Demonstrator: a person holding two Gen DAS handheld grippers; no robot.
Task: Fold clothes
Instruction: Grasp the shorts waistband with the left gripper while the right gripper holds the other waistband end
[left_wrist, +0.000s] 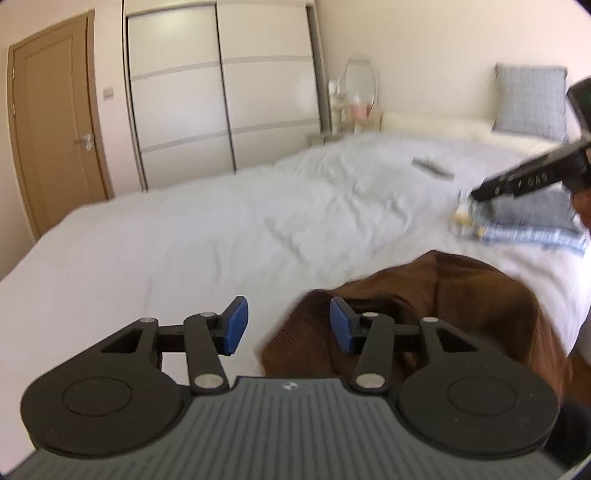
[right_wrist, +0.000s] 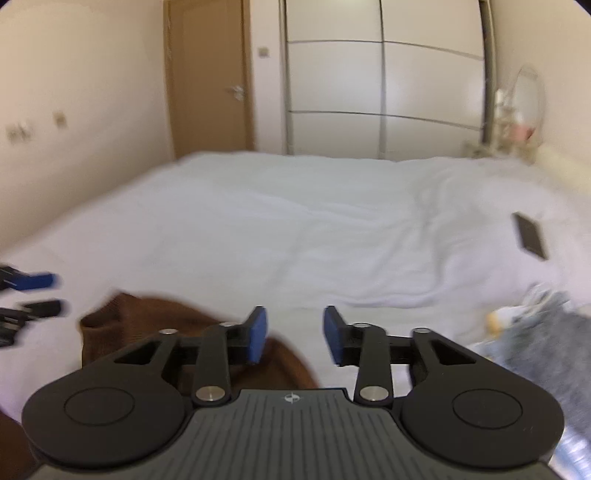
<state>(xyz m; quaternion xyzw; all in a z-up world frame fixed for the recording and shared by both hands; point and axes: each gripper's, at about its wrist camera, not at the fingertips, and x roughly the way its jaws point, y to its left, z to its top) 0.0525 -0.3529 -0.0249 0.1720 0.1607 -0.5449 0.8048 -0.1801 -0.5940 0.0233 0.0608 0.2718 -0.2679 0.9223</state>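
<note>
Between folds: left claw (left_wrist: 288, 325) and right claw (right_wrist: 293, 334) both parted, empty, above white bed (left_wrist: 184, 236). Brown garment (left_wrist: 443, 306) bunched at lower right. Next, probably gripping its edge for another fold.

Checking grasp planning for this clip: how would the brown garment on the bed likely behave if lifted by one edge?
The brown garment lies bunched in soft folds, so it would probably drape limply and unfold. It looks knit-like, so likely grippy, not slippery. It won't roll on the white bedding.
</note>
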